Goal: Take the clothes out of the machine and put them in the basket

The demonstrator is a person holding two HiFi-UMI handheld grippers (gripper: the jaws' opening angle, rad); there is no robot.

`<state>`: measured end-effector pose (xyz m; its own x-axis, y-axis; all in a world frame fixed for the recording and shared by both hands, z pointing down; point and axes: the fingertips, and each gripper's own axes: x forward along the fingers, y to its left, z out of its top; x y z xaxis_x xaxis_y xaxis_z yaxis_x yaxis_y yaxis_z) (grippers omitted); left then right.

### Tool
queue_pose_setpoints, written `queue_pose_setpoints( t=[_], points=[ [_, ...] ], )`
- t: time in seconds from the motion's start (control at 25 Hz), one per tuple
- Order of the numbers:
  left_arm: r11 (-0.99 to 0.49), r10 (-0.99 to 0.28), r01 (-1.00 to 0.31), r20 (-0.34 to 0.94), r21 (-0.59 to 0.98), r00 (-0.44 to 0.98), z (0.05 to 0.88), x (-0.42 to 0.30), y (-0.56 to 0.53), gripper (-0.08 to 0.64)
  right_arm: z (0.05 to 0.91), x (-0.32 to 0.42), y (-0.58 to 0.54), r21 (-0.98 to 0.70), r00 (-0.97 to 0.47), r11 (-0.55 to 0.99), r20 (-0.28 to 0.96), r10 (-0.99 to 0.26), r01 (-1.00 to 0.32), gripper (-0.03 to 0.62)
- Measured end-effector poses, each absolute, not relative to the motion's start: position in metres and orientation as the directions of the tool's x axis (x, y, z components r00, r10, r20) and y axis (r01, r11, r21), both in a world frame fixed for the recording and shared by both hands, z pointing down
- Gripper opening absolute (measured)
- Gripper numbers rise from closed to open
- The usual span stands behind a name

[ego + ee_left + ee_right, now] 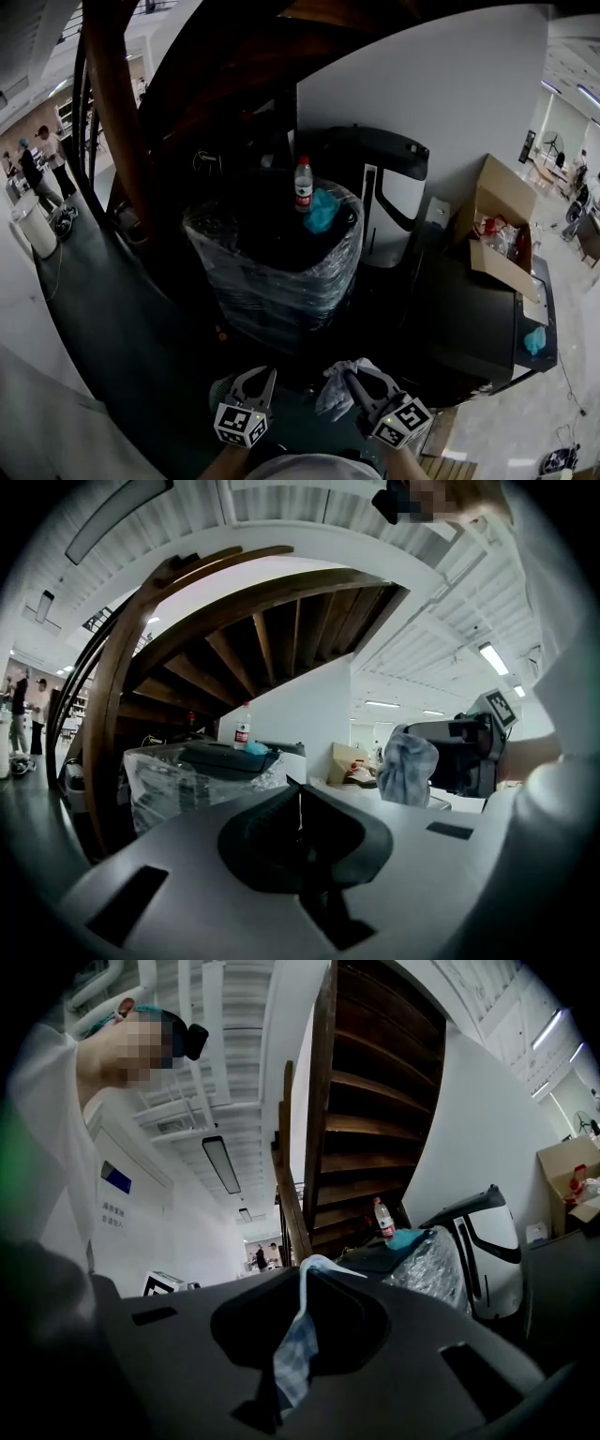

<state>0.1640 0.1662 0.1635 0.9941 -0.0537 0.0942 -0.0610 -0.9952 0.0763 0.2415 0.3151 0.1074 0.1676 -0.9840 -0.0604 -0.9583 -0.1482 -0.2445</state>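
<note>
Low in the centre of the head view, the two grippers sit side by side, both pointing away from the person towards the top of the frame. The right gripper [358, 382] has its jaws pinched on a pale blue-and-white checked cloth [334, 394]. In the right gripper view the fabric runs up through the narrow slit between the jaws, and a thin fold curls over their tip. The left gripper [257, 379] is just to the left of it, apart from the cloth. Its own view shows its jaws pressed together along a thin line with nothing between them. In the left gripper view the cloth bulges in a bunch at the right of the frame, in front of the other gripper.

Beyond the grippers, in the middle of the head view, stands a dark block wrapped in clear plastic film [272, 281]. On its top are an upright clear plastic bottle with a red label [303, 184] and, touching it on the right, a crumpled teal cloth [322, 212]. A brown wooden staircase [117, 112] arches over the upper left. At the right an open cardboard box [497, 211] rests on a dark bench [469, 319]. A white cylindrical bin [34, 227] stands at the far left, with two people [37, 161] beyond it.
</note>
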Motion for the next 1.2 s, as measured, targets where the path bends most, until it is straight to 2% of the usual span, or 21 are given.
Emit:
queue_pose_setpoints(
  t=[0.36, 0.68, 1.2],
  points=[
    [-0.98, -0.175, -0.181, 0.075, 0.085, 0.982, 0.162, 0.083, 0.068, 0.021, 0.102, 0.182, 0.205, -0.188, 0.027, -0.02, -0.037, -0.999, -0.982, 0.031],
    [-0.931, -0.346, -0.35, 0.057, 0.099, 0.936, 0.164, 0.006, 0.011, 0.021, 0.094, 0.126, 0.121, -0.176, -0.159, 0.165, -0.051, -0.986, -0.97, 0.031],
    [-0.72, -0.676, -0.682, 0.09, 0.128, 0.731, 0.174, -0.089, -0.025, 0.021, 0.106, 0.064, 0.029, -0.179, -0.518, 0.512, -0.019, -0.855, -0.84, 0.031]
  ],
)
